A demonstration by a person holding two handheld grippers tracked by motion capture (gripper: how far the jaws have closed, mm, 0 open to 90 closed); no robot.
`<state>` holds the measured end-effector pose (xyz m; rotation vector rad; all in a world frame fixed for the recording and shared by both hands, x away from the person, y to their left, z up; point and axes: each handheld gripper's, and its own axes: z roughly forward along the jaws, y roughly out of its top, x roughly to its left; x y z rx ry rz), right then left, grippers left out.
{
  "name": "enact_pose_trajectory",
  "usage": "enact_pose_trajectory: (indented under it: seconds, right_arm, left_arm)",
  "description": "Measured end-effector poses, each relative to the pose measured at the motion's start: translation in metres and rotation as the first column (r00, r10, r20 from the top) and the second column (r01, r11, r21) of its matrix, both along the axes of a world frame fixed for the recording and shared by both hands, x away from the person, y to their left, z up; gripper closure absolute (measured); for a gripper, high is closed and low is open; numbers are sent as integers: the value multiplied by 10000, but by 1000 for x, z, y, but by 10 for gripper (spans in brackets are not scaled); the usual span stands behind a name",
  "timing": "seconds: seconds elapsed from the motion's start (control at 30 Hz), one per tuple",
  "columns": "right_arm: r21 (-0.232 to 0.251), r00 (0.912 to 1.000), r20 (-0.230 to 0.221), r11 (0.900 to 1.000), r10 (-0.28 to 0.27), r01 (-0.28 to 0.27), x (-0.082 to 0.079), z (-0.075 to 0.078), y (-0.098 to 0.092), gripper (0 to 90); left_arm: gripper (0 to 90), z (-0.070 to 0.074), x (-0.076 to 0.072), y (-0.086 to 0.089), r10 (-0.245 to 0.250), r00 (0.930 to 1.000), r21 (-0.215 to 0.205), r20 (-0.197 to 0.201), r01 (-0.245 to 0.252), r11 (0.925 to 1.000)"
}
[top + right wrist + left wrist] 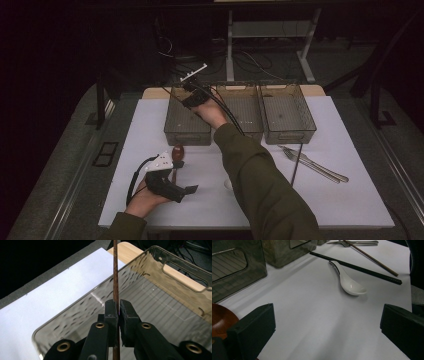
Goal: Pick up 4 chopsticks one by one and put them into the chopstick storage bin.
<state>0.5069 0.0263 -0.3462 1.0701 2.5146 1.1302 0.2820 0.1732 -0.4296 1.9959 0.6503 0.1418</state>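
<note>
— Dark flooring is surrounding a white table in the high view. What is happening over it?

— Three clear bins are sitting along the upper middle of the frame. The right gripper is hanging over the left bin. The left gripper is resting at lower left, beside a brown spoon.

— And the left gripper view?

— Its jaws are standing spread wide with bare table between them. A white spoon is lying at upper centre, touching a black chopstick, with a brown chopstick beyond.

— The right gripper view?

— Its jaws are pressing together on a thin brown chopstick, which is running straight up the middle of the frame over the bin's near corner.
</note>
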Motion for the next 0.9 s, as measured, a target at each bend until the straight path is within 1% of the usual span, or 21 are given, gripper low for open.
enact_pose_trajectory:
  seconds: [0.07, 0.2, 0.27, 0.33, 0.37, 0.53, 0.6, 0.63, 0.7, 0.77, 0.83, 0.87, 0.9]
  right_arm:
    - [74, 10000, 0, 10000, 11, -11, 3, -3, 3, 843]
    - [96, 9999, -68, 9999, -88, 89, 9, -10, 10, 843]
    - [187, 9999, -123, 9998, -67, 69, 10, -14, 12, 842]
    - [63, 9999, -152, 10000, -3, 4, 11, -19, 14, 842]
    - [-17, 9997, -233, 10000, -67, 67, 10, -21, 15, 842]
    - [-246, 9994, -351, 9997, -72, 63, 10, -29, 14, 840]
    - [-352, 9995, -296, 9994, -83, 72, 9, -30, 14, 833]
    - [-344, 9996, -261, 9994, -91, 82, 8, -30, 14, 790]
    - [-253, 9996, -258, 9996, -93, 87, 8, -29, 11, 748]
    - [-280, 9997, -209, 9995, -157, 151, 7, -28, 8, 699]
    - [-178, 9998, -178, 9998, -123, 119, 6, -25, 2, 669]
    - [-108, 9997, -223, 9999, -132, 130, 6, -24, -1, 644]
    - [-103, 9998, -158, 9999, -104, 102, 6, -23, -4, 612]
  left_arm:
    - [0, 0, 1, 1, -27, 10000, 34, 41, 26, 10000]
    - [0, 0, 1, 1, -60, 10000, 41, -21, 61, 10000]
    - [0, 0, 1, 1, -67, 10000, 33, -15, 67, 10000]
    - [0, 0, 1, 1, -44, 10000, 10, -52, 44, 10000]
    - [0, 0, 1, 1, -46, 10000, 8, -59, 46, 10000]
    - [0, 0, 1, 0, -73, 10000, 0, -51, 73, 10000]
    - [0, 0, 1, 0, -80, 9999, 19, -61, 80, 10000]
    - [0, 0, 1, 0, -79, 9999, 18, -64, 80, 10000]
    - [0, -1, 1, 0, -96, 9999, 47, -60, 97, 9999]
    - [0, -1, 1, 0, -93, 9999, 36, -48, 93, 10000]
    - [0, -1, 0, 0, -95, 9999, 29, -49, 95, 10000]
    - [0, -1, 1, 0, -99, 9999, 46, -60, 99, 9999]
    - [0, 0, 0, 0, -91, 9999, 12, -80, 91, 10000]
